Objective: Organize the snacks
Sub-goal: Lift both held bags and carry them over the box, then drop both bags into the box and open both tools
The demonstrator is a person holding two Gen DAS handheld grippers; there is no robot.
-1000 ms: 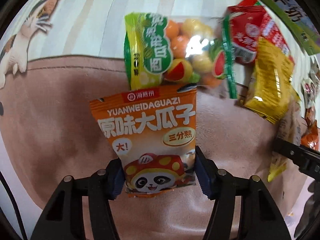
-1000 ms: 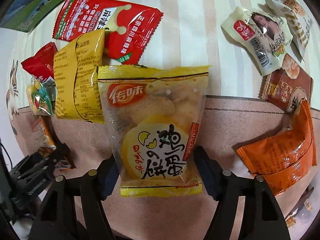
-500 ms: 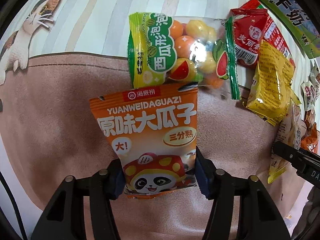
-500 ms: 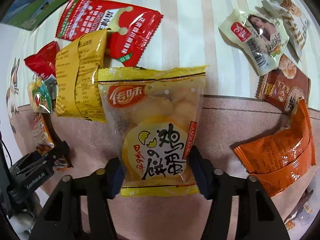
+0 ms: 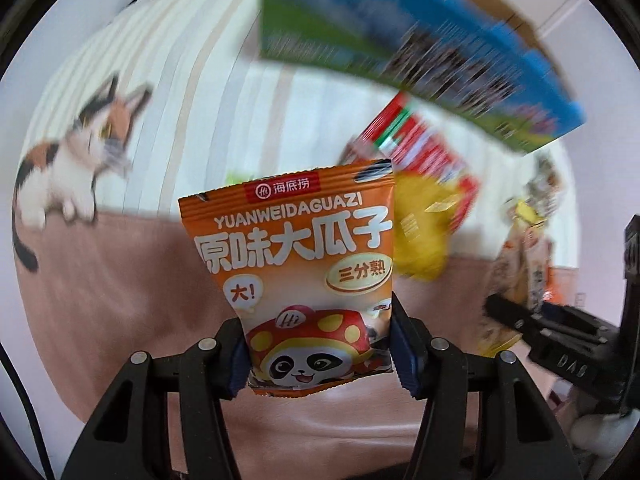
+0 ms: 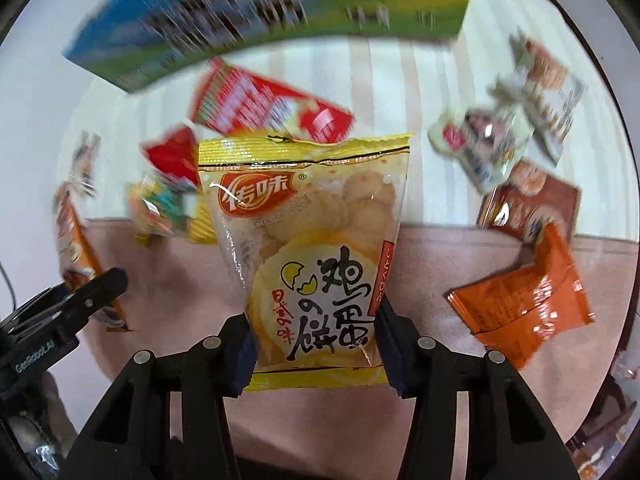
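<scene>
While left claw (image 5: 320, 354) pinches orange seed packet (image 5: 296, 272), right claw (image 6: 316, 350) pinches yellow cracker bag (image 6: 308, 248), both upright.

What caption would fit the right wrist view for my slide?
Right gripper holds a yellow egg-cracker bag in its jaws above scattered snack packets and a pink mat.
</scene>
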